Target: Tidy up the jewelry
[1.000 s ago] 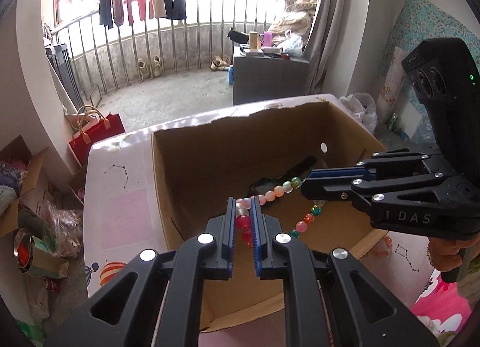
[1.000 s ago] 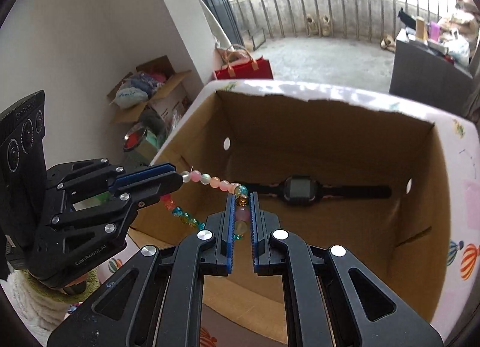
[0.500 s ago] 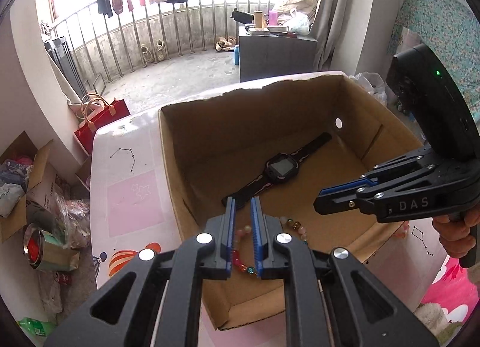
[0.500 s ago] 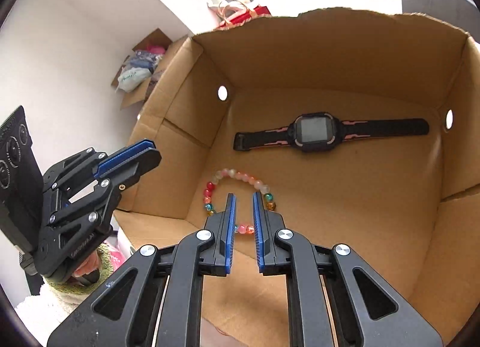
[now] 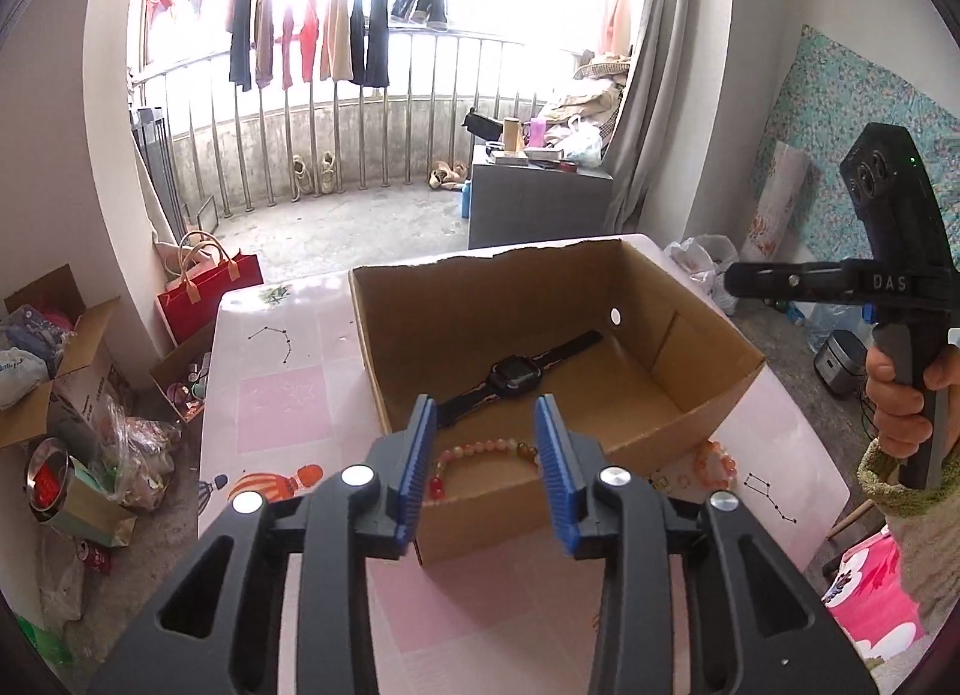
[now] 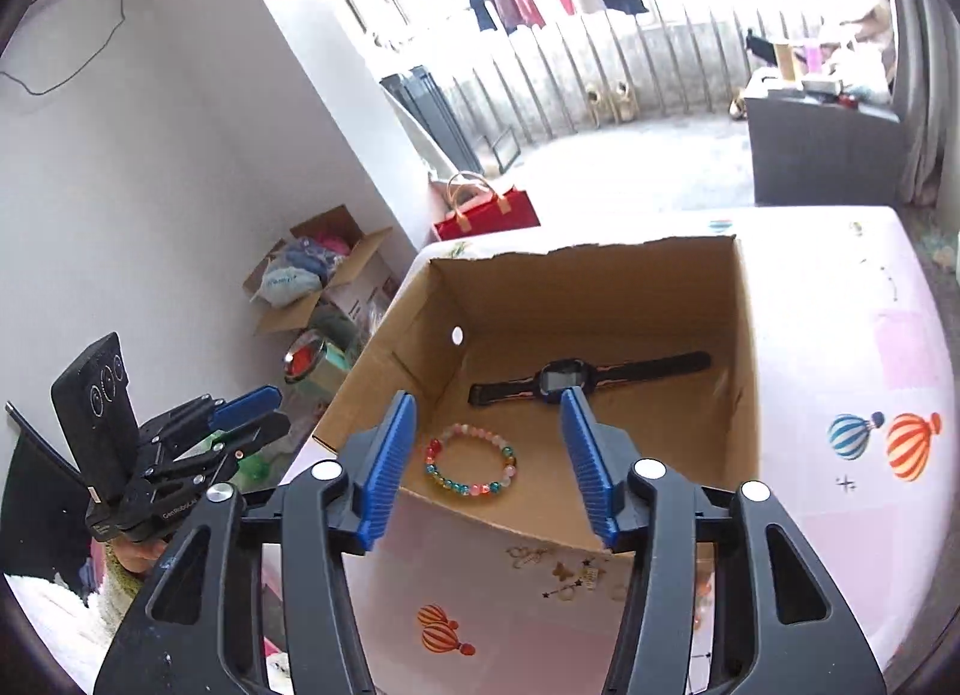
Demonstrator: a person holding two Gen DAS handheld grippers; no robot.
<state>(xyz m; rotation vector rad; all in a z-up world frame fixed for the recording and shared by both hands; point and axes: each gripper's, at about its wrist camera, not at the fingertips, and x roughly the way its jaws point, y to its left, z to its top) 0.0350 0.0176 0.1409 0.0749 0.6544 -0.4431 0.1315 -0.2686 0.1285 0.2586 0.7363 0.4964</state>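
Observation:
A multicoloured bead bracelet (image 6: 470,464) lies on the floor of an open cardboard box (image 6: 744,395), near its front wall; it also shows in the left wrist view (image 5: 480,451). A black wristwatch (image 6: 585,378) lies flat farther back in the box, also in the left wrist view (image 5: 516,374). An orange bead bracelet (image 5: 714,462) lies on the table right of the box. My left gripper (image 5: 485,449) is open and empty, back from the box. My right gripper (image 6: 486,455) is open and empty, above the box's front edge.
The box (image 5: 708,413) stands on a pink and white patterned table (image 5: 282,401). Small trinkets (image 6: 552,566) lie on the table before the box. Beyond the table are a red bag (image 5: 210,287), open cartons (image 6: 318,275) and a balcony railing.
Both grippers let go of the multicoloured bracelet, which dropped onto the box floor. Both have since opened wide and pulled up and back from the box.

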